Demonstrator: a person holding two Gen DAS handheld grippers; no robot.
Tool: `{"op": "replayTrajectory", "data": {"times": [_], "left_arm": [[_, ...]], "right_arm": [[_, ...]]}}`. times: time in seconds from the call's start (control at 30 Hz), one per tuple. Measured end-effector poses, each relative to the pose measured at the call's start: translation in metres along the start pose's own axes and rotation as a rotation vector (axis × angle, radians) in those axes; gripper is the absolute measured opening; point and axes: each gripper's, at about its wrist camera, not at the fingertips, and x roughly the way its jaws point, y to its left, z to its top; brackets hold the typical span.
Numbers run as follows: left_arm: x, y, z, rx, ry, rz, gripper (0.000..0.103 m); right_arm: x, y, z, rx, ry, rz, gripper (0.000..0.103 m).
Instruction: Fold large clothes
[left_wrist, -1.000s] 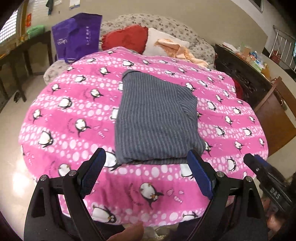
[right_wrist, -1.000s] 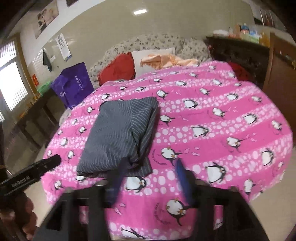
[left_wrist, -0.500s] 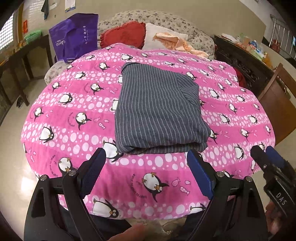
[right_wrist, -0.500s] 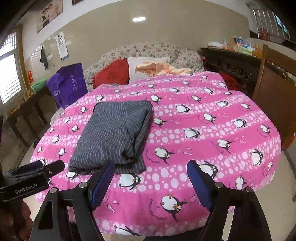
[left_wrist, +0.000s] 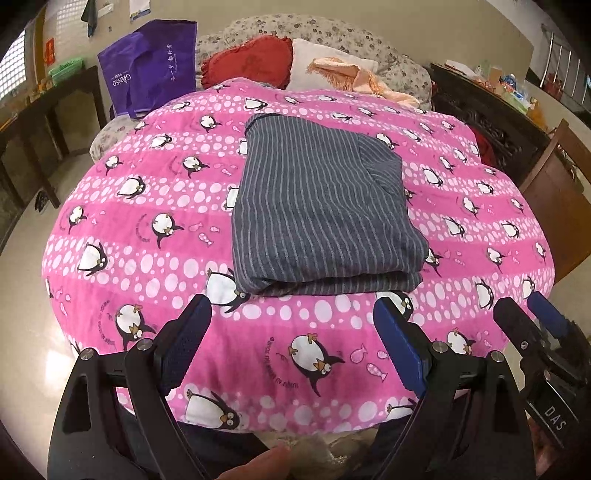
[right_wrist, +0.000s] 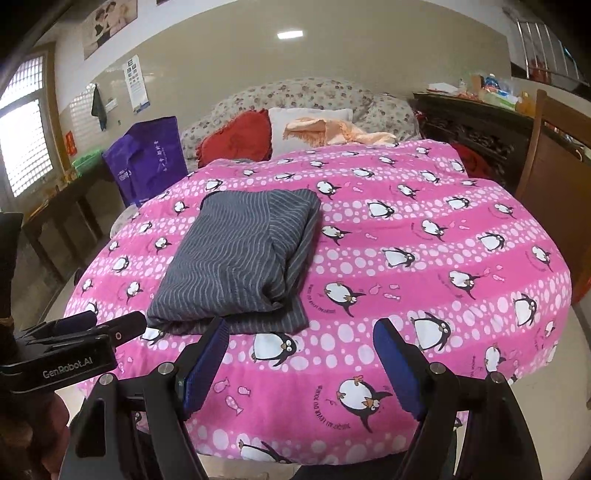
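Nearest: left gripper hangs off the near edge of the bed w/ jaws wide, nothing between them. Right gripper same story: jaws wide, empty, now sharp in frame vs the blur a sec ago, when its pads sat much closer together. So both have pulled back from the cloth & risen a bit; the whole pink penguin blanket shows in both views now, where a sec ago the grey garment sat closer to the pads.

Mid: striped grey garment lies on the blanket, left of centre in the right view, folded into a compact rectangle, layered edges toward the near side, one flap doubled along its right side. Not touched by either tool.

Far: red cushion, white pillow, peach cloth, purple bag by the sofa.

Judgement: the retreat w/ open jaws reads as fold done, or near it; maybe one last tidy of the loose bottom layer.
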Motion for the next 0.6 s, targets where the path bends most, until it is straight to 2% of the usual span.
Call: {"op": "replayTrajectory", "data": {"times": [0.43, 0.6], "left_arm": [[0.003, -0.0022, -0.0021, -0.001, 0.007, -0.008, 0.089], [-0.0014, -0.0013, -0.0032, -0.002, -0.018, -0.063, 0.089]], "right_arm": [[0.0021, 0.0007, -0.0012, -0.003, 0.01, 0.007, 0.078], [0.0025, 0.0006, -0.0014, -0.002, 0.01, 0.006, 0.078]]}}
